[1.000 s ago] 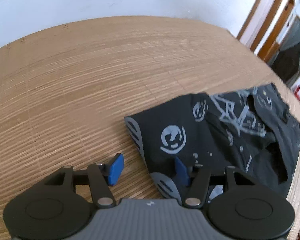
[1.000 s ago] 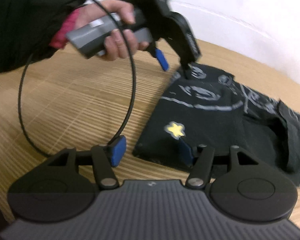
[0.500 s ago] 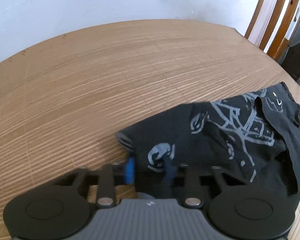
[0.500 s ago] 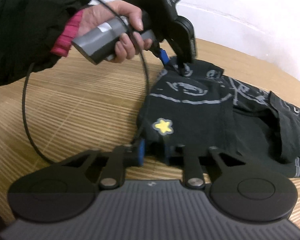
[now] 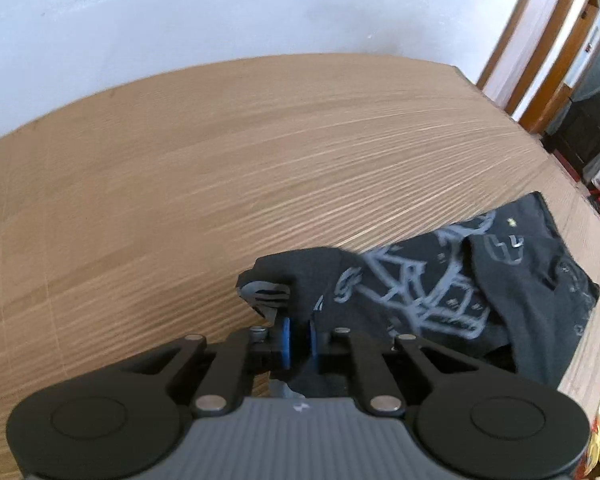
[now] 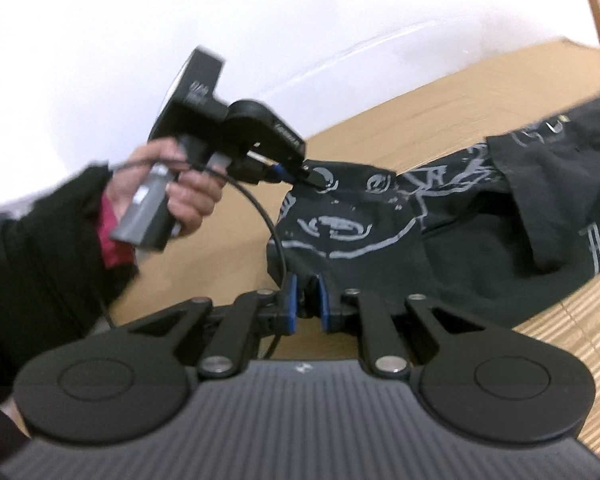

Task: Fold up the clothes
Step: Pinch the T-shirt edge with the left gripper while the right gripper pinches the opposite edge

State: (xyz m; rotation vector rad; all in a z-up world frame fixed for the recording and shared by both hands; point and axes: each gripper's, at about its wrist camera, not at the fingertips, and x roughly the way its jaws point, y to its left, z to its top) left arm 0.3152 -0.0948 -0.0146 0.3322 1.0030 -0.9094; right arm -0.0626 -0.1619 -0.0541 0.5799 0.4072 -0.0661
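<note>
Both tongs were closing on a black printed garment [image 5: 440, 292] lying on the wooden surface [image 5: 220, 168]: the left tongs [image 5: 298, 340] pinched its far corner, the right tongs [image 6: 306, 300] its near corner.

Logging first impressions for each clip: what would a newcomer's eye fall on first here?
The black garment with pale grey line drawings, spread across the wooden table. Both grippers are closing on its near edge: the right gripper pinches one corner in the foreground, the left gripper, gripped by a hand in a dark sleeve, pinches the other corner further back.
</note>
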